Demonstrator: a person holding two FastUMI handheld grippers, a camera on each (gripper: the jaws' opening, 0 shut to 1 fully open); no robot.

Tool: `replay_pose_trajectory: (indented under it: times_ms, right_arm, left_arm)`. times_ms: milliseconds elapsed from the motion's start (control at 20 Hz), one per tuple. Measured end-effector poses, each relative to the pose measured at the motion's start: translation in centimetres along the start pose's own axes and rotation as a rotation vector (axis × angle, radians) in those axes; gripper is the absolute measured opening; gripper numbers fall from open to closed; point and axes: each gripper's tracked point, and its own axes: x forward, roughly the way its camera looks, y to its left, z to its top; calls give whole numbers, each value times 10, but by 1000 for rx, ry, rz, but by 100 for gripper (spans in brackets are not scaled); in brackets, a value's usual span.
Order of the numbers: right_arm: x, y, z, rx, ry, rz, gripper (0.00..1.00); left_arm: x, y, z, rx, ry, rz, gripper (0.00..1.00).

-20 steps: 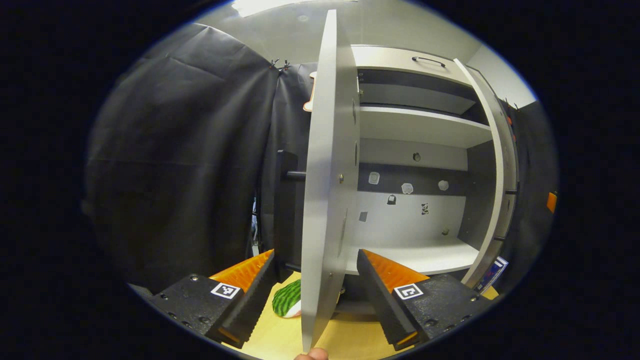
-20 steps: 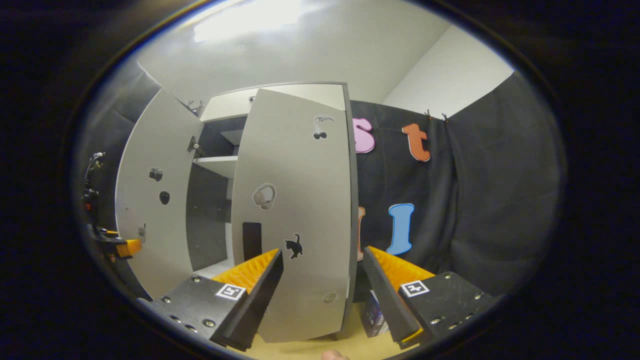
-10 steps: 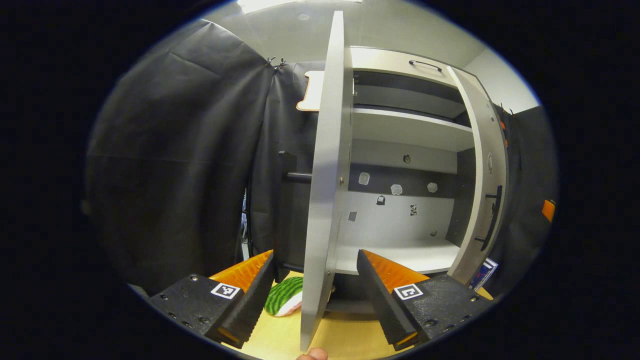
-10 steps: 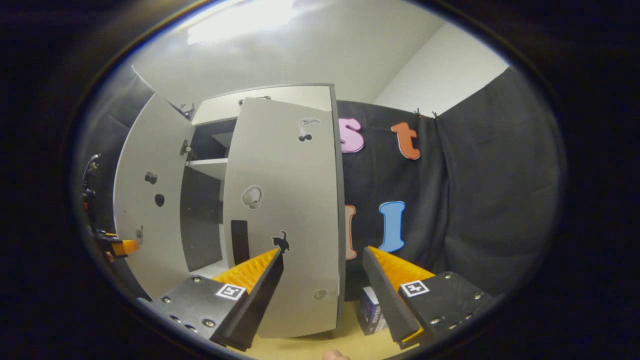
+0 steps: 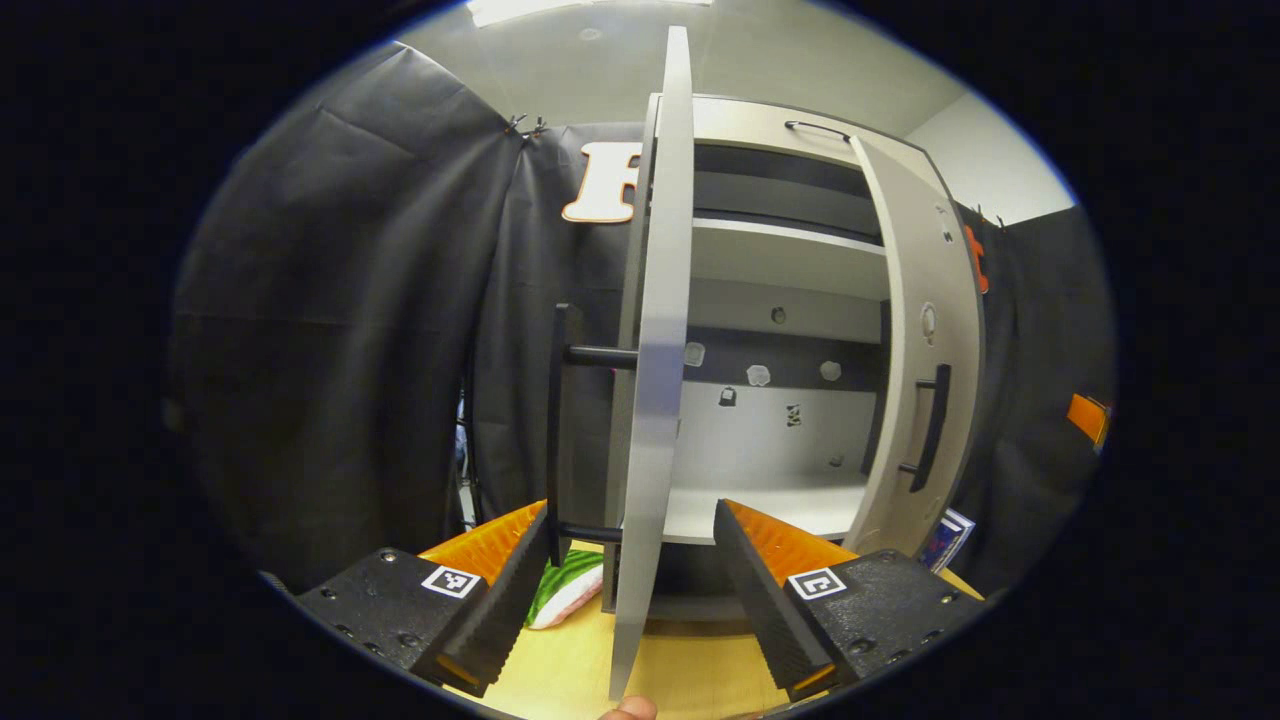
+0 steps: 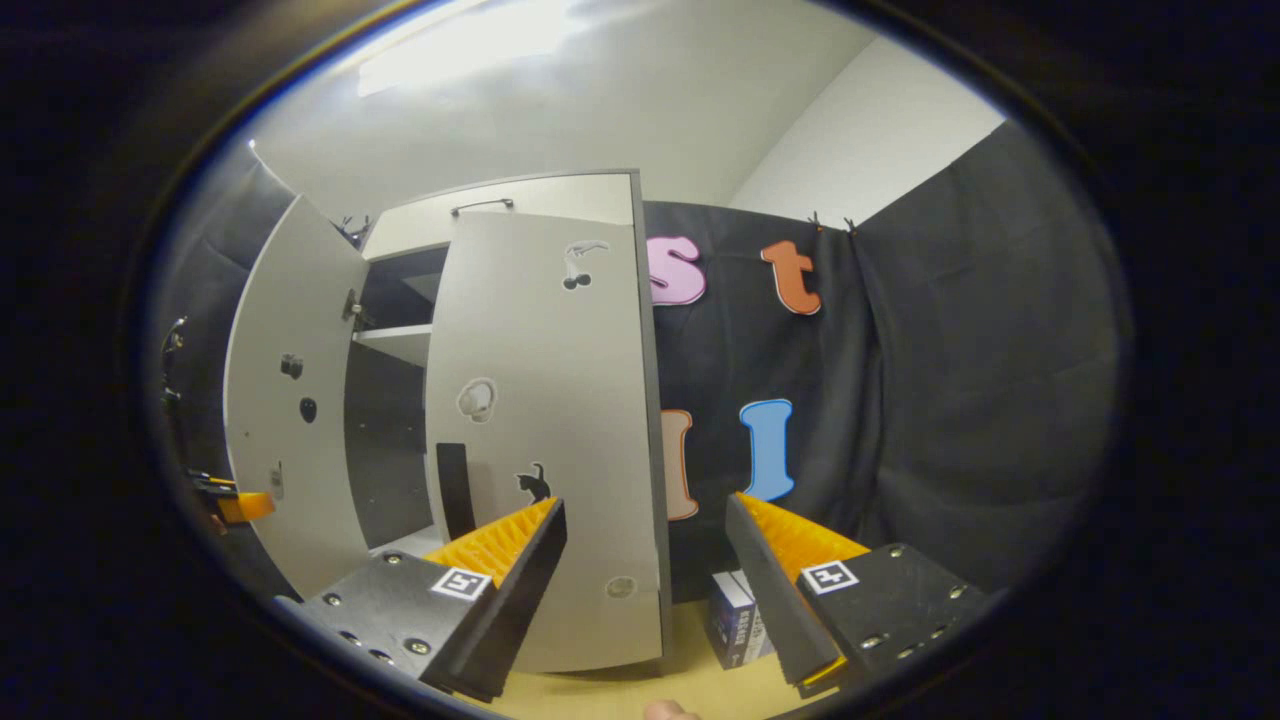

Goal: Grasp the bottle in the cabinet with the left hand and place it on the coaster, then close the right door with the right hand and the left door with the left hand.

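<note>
The grey cabinet [image 5: 780, 250] stands on the wooden table with both doors partly open. In the left gripper view the left door [image 5: 655, 330] is edge-on, its black bar handle [image 5: 560, 420] on the outer side. My left gripper [image 5: 620, 590] is open, and the door's edge stands in the gap with neither finger pressing it. The right door [image 5: 925, 330] is swung well inward over the opening. In the right gripper view my right gripper [image 6: 645, 590] is open in front of the right door's [image 6: 545, 430] outer face. The left door [image 6: 290, 400] is angled outward, and my left gripper [image 6: 225, 497] shows small beside it.
A green striped, watermelon-patterned thing [image 5: 560, 590] lies on the table [image 5: 690, 670] behind the left door. A small blue and white box [image 6: 735, 615] stands on the table right of the cabinet. Inside the cabinet are a shelf and a bare bottom board [image 5: 790, 500].
The right door has swung further toward the cabinet, and my right gripper has followed its outer face. The left door has stayed edge-on between my left fingers while the view shifted slightly right.
</note>
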Motion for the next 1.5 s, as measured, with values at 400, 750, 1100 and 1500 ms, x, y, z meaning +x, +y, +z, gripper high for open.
replay_pose_trajectory:
  times_ms: [400,750,1100,1500]
  right_arm:
    - [-8,-11,2,0,-4,-20,97]
    - [-22,-44,9,-11,-16,-95,97]
    - [-42,-93,13,13,-29,-222,97]
    - [-44,-100,12,30,-31,-230,97]
  left_arm:
    - [4,-50,2,-14,-9,-123,92]
    - [22,-136,13,-61,-64,-294,96]
    - [47,-181,13,-46,-56,-355,97]
    - [65,-194,9,-51,-21,-348,96]
